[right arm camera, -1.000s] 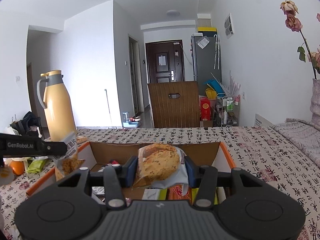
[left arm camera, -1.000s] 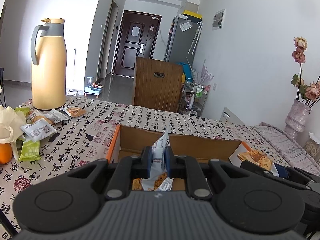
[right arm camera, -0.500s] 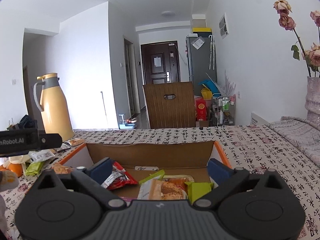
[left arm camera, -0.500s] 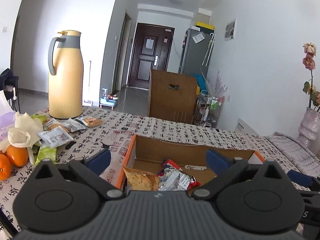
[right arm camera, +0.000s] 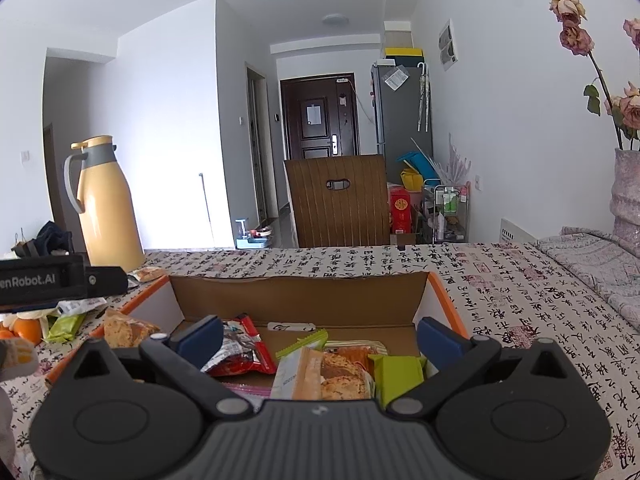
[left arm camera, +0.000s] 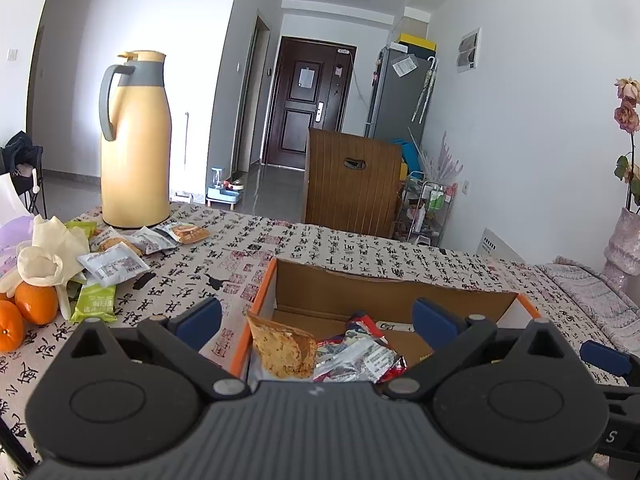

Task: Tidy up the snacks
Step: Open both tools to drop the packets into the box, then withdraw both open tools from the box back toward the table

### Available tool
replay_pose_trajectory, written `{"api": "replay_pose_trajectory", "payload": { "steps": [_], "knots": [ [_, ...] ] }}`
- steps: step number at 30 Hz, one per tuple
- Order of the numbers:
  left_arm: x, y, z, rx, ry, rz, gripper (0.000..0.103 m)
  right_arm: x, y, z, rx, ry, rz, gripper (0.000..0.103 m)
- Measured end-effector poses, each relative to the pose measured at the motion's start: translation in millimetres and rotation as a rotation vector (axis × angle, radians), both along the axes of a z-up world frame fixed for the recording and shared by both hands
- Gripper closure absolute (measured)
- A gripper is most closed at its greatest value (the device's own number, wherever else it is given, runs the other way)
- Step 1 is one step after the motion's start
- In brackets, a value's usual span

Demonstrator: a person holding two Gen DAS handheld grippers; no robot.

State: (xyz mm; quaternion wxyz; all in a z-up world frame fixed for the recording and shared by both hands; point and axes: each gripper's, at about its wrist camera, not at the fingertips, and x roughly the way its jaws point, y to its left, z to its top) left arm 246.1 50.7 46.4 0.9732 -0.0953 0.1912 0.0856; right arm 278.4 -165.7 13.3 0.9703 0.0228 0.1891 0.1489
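Note:
An open cardboard box with orange edges (left arm camera: 384,292) (right arm camera: 296,300) sits on the patterned tablecloth. It holds several snack packets: a bread packet (left arm camera: 282,346), a red packet (right arm camera: 236,350), a cake packet (right arm camera: 324,374) and a green packet (right arm camera: 398,372). My left gripper (left arm camera: 316,320) is open and empty over the box's left side. My right gripper (right arm camera: 318,334) is open and empty over the box's near side. More snack packets (left arm camera: 116,258) lie loose on the table to the left, near the jug.
A tall yellow thermos jug (left arm camera: 134,144) stands at the table's far left. Oranges (left arm camera: 28,308) and a cream glove (left arm camera: 48,256) lie at the left edge. A wooden chair back (left arm camera: 352,184) stands behind the table. A vase with dried flowers (right arm camera: 626,200) stands at the right.
Both grippers opened and let go of their snack packets, which now lie in the box. Both grippers then drew back and up a little.

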Motion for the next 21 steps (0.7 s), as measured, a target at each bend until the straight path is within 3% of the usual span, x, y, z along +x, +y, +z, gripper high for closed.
{"api": "replay_pose_trajectory", "payload": {
  "steps": [8,21],
  "knots": [
    [-7,5,17,-0.038,-0.007,0.02,0.0,-12,0,16,-0.02,-0.013,0.017,0.0],
    [-52,-9,36,-0.029,-0.032,-0.012,0.0,-56,-14,30,-0.02,-0.02,0.007,0.0]
  ]
}}
